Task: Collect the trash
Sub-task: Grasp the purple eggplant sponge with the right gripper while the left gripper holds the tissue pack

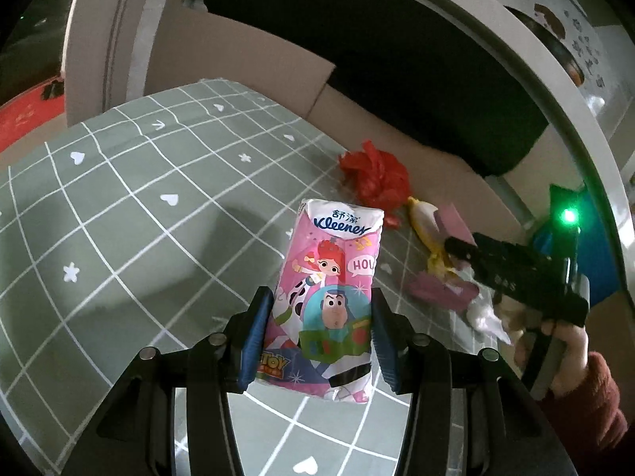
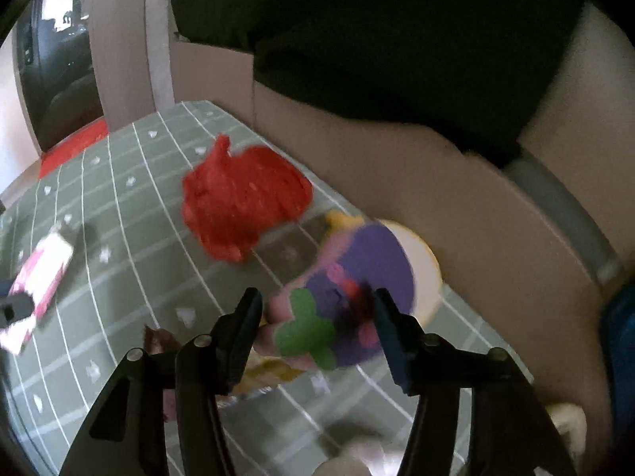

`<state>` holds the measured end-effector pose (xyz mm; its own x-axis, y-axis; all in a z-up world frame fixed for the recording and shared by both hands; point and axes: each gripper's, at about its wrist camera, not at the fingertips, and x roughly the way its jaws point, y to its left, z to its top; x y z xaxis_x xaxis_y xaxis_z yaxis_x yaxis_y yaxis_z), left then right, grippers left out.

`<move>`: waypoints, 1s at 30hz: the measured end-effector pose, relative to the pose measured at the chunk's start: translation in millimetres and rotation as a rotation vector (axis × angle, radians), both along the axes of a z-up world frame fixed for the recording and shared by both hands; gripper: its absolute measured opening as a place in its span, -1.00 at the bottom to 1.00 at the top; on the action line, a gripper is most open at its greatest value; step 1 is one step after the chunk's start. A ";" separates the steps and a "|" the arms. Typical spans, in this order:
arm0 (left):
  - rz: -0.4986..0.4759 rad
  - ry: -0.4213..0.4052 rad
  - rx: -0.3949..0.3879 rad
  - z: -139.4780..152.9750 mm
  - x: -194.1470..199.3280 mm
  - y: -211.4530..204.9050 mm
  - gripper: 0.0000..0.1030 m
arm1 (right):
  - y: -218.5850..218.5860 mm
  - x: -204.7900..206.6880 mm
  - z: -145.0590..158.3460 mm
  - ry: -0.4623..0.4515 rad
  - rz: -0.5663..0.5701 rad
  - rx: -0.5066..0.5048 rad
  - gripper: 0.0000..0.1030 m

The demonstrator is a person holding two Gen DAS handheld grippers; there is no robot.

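Gripping a pink Kleenex tissue pack [image 1: 331, 301] by its lower half, the left tongs [image 1: 321, 333] press both blue pads against its sides and hold it above the green checked counter [image 1: 119, 206]. Beyond the pack lies a crumpled red bag [image 1: 377, 176], near a cardboard box [image 1: 397, 127]; just past the bag sit a banana peel [image 1: 426, 230] and pink scraps [image 1: 440, 289]. The right tongs [image 2: 317, 317] stand partly open around a blurred purple-and-pink wrapper [image 2: 357, 277] beside the red bag; whether they touch it I cannot tell.
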<state>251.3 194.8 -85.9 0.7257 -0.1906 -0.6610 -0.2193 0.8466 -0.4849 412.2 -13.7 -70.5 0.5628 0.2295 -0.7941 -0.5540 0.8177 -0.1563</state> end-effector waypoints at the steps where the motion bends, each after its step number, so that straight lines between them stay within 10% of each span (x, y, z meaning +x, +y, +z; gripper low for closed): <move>1: -0.003 -0.001 0.004 0.8 -0.6 -2.2 -0.05 | -6.3 -1.1 -0.3 0.000 -0.014 0.000 0.11; 17: -0.055 0.020 0.010 -3.3 7.2 -18.9 -0.05 | -51.3 5.6 14.5 0.070 -0.085 0.308 0.37; 30: -0.055 0.008 0.030 -0.9 17.7 -26.0 -0.05 | -16.4 41.3 -15.4 0.092 -0.154 0.207 0.44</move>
